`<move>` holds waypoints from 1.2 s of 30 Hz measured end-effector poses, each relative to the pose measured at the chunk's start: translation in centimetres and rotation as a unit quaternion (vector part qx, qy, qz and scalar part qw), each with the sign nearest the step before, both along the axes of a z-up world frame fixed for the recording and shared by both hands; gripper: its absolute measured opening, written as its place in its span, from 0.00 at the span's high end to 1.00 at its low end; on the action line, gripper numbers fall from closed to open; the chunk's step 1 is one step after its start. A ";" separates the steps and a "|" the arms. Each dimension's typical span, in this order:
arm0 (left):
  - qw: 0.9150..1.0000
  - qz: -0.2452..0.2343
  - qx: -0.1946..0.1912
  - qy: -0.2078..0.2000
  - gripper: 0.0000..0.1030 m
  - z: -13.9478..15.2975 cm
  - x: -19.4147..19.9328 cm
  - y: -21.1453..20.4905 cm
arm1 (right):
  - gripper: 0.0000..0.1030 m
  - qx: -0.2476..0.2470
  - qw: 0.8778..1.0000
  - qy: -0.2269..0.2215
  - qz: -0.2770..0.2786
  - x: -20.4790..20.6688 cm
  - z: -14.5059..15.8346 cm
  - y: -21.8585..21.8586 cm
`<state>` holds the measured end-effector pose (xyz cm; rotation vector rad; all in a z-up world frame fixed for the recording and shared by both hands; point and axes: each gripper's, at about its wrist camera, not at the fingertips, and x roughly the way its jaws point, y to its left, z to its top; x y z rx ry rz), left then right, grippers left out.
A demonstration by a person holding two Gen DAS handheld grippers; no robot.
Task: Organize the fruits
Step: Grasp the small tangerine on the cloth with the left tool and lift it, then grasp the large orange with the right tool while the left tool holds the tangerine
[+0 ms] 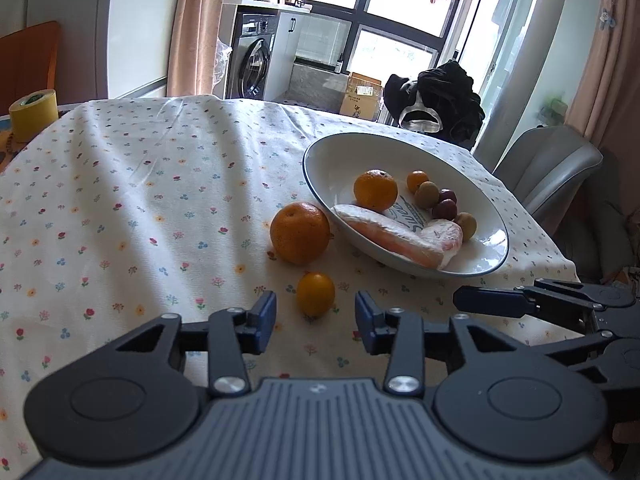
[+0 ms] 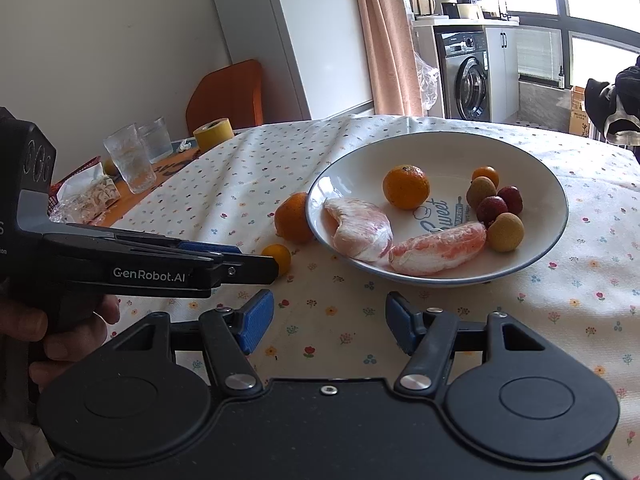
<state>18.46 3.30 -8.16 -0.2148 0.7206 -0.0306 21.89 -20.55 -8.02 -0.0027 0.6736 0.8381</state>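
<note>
**Inspector:** Report the state of both tools.

**Operator:** My left hand-held gripper point(image 1: 315, 317) hangs low over the worktop point(image 1: 132, 200) with its jaws spread wide and nothing between the blue pads. A small orange fruit, kumquat-sized point(image 1: 315, 294), lies on the floral cloth just ahead of the gap, not touched by either pad. My right hand-held gripper point(image 2: 329, 322) is likewise parted wide and empty, above bare cloth in front of the white bowl point(image 2: 532, 160).

**Inspector:** Where does the fruit stand?

**Operator:** Two pieces are outside the bowl: that small fruit, and a large orange point(image 1: 300, 233) just beyond it, close against the bowl's near rim; I cannot tell whether it touches. Inside the bowl I see a second orange point(image 2: 406, 187), two peeled pomelo segments point(image 2: 436, 248) lying end to end along the near side, and a cluster at the right of one small orange fruit point(image 2: 485, 176), two tan round fruits point(image 2: 505, 232) and two dark red ones point(image 2: 491, 209).

**Inspector:** Anything else on the worktop?

**Operator:** At the far left edge, a roll of yellow tape point(image 2: 213, 133), two clear glasses point(image 2: 130, 164) and some crumpled wrapping. A hand point(image 2: 60, 328) grips the left tool's handle in the right wrist view.
</note>
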 end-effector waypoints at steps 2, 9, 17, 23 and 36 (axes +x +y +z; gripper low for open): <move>1.000 0.001 0.002 -0.005 0.44 0.1 0.1 -0.1 | 0.40 0.001 1.000 0.001 0.000 0.0 -0.1 -0.1; 1.000 -0.004 0.001 0.002 0.44 -0.4 1.4 -0.6 | 0.40 0.002 1.000 0.003 0.000 0.2 -0.1 -0.1; 1.000 0.007 0.001 0.009 0.80 -1.1 1.7 -0.1 | 0.40 0.000 1.000 0.006 0.003 0.4 -0.3 0.2; 1.000 0.015 -0.011 0.005 0.80 -0.7 0.6 1.2 | 0.41 -0.001 1.000 0.005 0.012 0.2 -0.1 1.4; 0.998 0.052 -0.026 -0.015 0.80 0.3 -2.1 4.7 | 0.41 -0.012 1.000 -0.008 0.024 -0.2 1.3 5.5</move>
